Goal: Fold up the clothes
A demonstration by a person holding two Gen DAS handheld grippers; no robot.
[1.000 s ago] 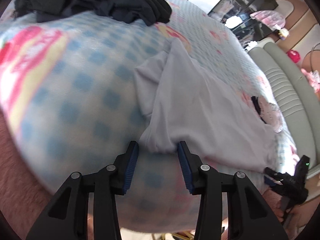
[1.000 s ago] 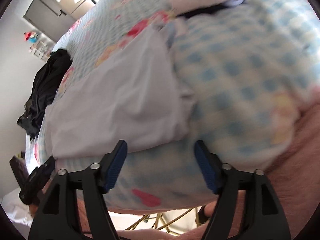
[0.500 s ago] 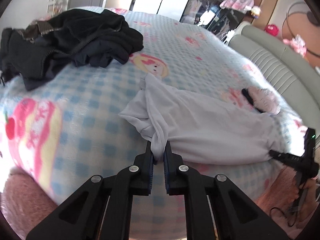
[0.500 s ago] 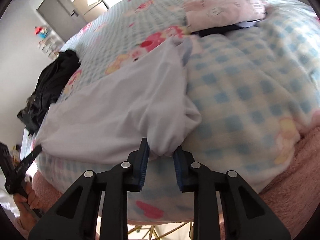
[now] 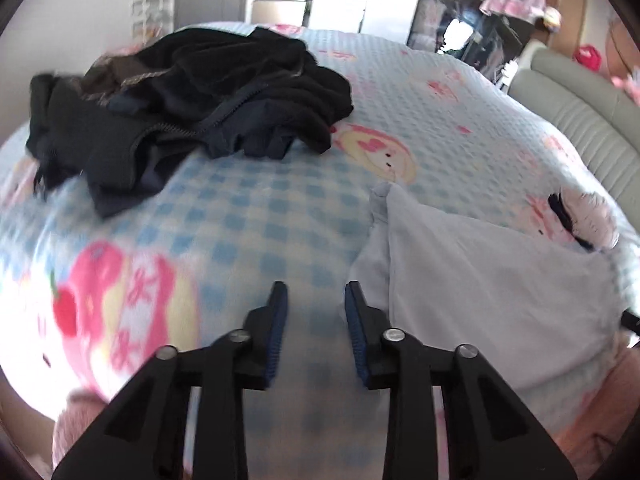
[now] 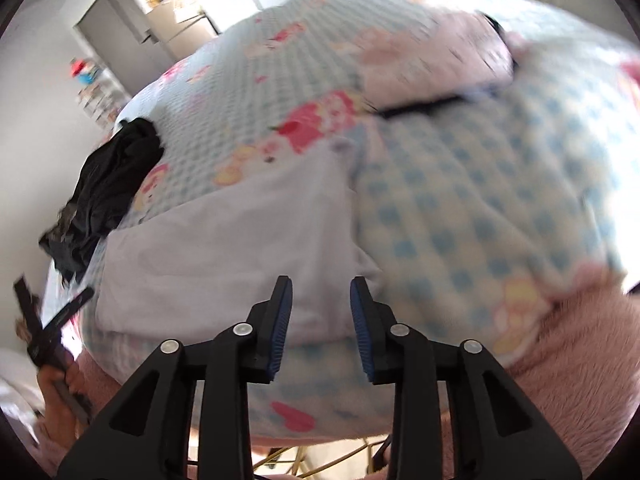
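While the left wrist view looks across the bed point(image 5: 248, 216), the left gripper point(image 5: 316, 312) hangs with its jaws apart and nothing between them, just left of the white garment point(image 5: 480, 272). That garment lies on the right near part of the checked blanket, its left edge bunched into a ridge that runs away to a small peak. A black pile point(image 5: 180, 100) sits at the far left, well apart from it, not yet folded as far as I can judge. Between the two is bare blanket, room enough to swing or lay a fold. A grey headboard point(image 5: 580, 120) bounds the right side.

From the right wrist view, the right gripper point(image 6: 320, 312) is also parted and holds nothing; its tips hover over the near edge of the white garment point(image 6: 240, 240), whether touching I cannot tell. The cloth spreads flat to the left, with its right edge turned in a soft crease. The left gripper point(image 6: 60, 316) shows at the garment's far left corner. A pink pillow point(image 6: 432, 56) lies far right, and the black pile point(image 6: 108, 184) far left.

By my judgement the white piece is spread or part-folded, with further folds left. The bed's near edge is close under both grippers, so cloth could slip off there.
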